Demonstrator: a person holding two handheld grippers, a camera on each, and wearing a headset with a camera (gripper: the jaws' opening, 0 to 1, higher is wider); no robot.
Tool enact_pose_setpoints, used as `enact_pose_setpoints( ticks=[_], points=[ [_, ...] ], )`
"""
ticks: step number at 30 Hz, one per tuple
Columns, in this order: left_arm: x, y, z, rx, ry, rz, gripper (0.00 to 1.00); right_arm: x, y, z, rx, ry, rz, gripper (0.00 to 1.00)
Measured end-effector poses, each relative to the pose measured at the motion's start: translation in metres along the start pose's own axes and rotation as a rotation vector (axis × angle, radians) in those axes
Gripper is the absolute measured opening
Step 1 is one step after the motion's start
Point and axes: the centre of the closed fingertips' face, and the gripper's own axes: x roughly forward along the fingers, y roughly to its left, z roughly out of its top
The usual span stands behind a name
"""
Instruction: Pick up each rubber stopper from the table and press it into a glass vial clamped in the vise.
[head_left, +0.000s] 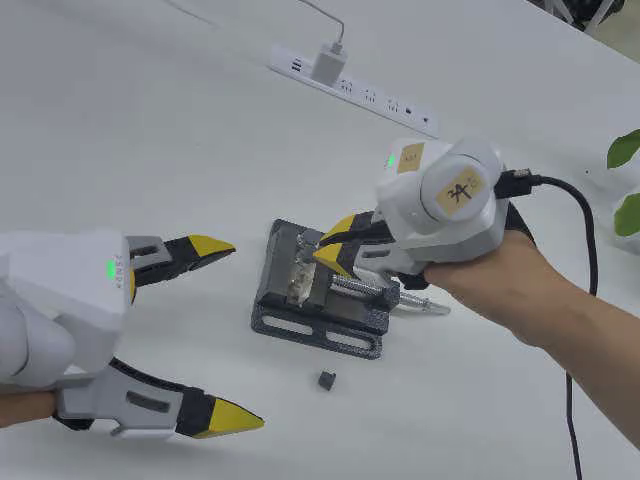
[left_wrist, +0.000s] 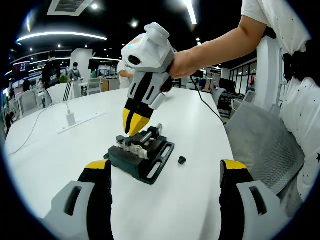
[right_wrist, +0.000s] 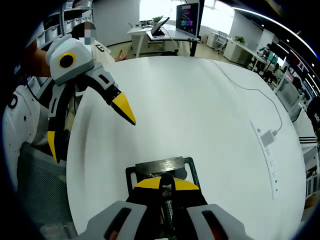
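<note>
Hovering over the vise, the right gripper has its jaws pinched together; anything between them is hidden. The left gripper gapes wide. One loose rubber stopper lies on the table at the vise's six o'clock, four o'clock from the left gripper.

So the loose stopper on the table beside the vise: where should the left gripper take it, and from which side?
Probably best to take the stopper across its side walls, coming straight down from above. It is small and low, alone on the bare table, apart from the vise, so the open left gripper can straddle it. Which end is up is too small to tell.
</note>
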Motion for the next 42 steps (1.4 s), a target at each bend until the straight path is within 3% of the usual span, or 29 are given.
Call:
enact_pose_setpoints(
  ticks=[17,23,29,42],
  points=[
    [0.000,0.001,-0.001,-0.007,-0.001,0.000,0.88,0.007,0.003,-0.001,-0.003,0.013,0.029,0.01],
    [0.001,0.000,0.000,-0.008,-0.005,-0.001,0.88,0.008,0.001,-0.001,0.072,0.005,0.064,0.01],
    [0.001,0.002,0.002,-0.008,-0.010,0.000,0.88,0.009,0.001,-0.001,0.083,0.020,0.075,0.01],
    [0.002,0.002,0.004,-0.006,-0.020,0.000,0.88,0.012,0.003,-0.001,0.008,0.112,0.071,0.00]
  ],
)
